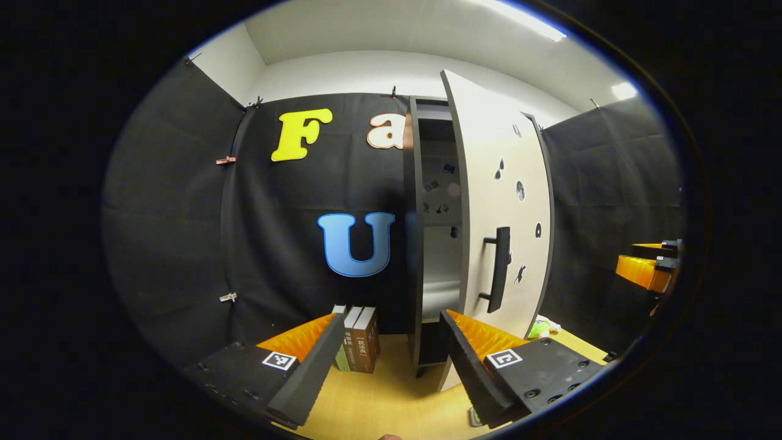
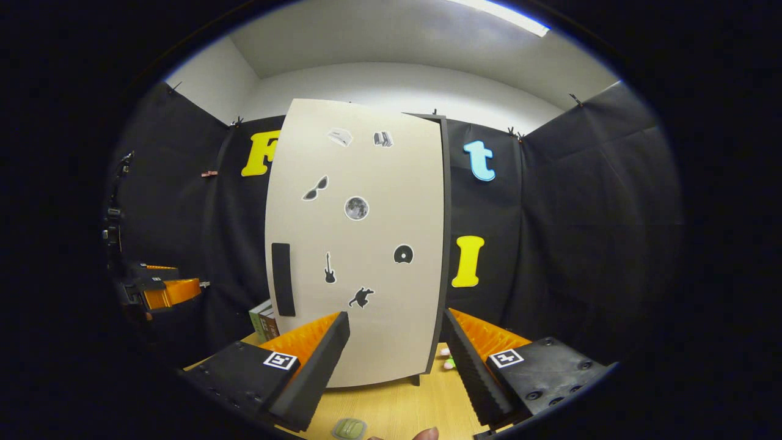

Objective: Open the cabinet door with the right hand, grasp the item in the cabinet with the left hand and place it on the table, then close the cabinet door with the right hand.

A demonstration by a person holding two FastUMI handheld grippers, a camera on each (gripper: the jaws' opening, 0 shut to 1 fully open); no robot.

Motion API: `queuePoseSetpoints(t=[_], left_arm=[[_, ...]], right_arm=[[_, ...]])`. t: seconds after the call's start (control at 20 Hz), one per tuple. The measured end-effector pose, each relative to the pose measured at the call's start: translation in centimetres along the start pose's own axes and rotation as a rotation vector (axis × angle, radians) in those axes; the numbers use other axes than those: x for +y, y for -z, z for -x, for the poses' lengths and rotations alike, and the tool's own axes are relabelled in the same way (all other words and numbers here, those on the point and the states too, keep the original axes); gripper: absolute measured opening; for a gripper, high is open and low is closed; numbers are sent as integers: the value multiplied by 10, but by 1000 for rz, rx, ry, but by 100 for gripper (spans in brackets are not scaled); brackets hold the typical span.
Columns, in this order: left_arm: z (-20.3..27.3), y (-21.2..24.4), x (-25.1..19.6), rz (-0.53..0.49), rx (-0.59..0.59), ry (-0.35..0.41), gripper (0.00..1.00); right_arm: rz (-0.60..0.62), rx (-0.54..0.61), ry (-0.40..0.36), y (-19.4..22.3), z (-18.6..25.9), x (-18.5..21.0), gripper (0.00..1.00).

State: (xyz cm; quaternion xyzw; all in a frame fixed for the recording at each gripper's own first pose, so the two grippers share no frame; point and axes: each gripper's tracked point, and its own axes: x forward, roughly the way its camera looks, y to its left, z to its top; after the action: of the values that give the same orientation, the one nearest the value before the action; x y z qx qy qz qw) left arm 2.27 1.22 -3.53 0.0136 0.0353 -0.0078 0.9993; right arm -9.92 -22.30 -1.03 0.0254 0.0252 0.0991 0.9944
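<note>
1. Left gripper view, far left: my left gripper (image 1: 391, 366) hangs low over the table (image 1: 391, 397), its two fingers spread wide apart with nothing between them.
2. Just past my left finger, a few books (image 1: 357, 345) stand upright on the table against the black cloth wall.
3. Centre: the cabinet (image 1: 416, 244) stands with its door (image 1: 507, 201) swung partway out toward me — pale face, small dark stickers, a dark bar handle (image 1: 500, 269) on its near side.
4. Through the gap I see shelves inside; small dark shapes sit on the upper ones, too small to tell what they are. I cannot say which is the item to take.
5. Right of the door's foot, something small and green (image 1: 539, 329) lies on the table.
6. Far right edge: my right gripper (image 1: 650, 269) is held off to the side, well apart from the door.
7. Right gripper view: my right gripper's (image 2: 397, 366) fingers are also spread apart, empty, facing the door (image 2: 366, 244) head-on — not touching the handle (image 2: 282, 278).
8. Bottom of that view: a small pale-green object (image 2: 349, 428) rests on the table (image 2: 397, 403) near me.
</note>
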Motion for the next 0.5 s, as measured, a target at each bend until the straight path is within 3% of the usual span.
queuePoseSetpoints(t=[0.5], left_arm=[[-1, 3, -4, -2, 8, 4, 97]], right_arm=[[25, -12, 22, -6, 13, -11, 98]])
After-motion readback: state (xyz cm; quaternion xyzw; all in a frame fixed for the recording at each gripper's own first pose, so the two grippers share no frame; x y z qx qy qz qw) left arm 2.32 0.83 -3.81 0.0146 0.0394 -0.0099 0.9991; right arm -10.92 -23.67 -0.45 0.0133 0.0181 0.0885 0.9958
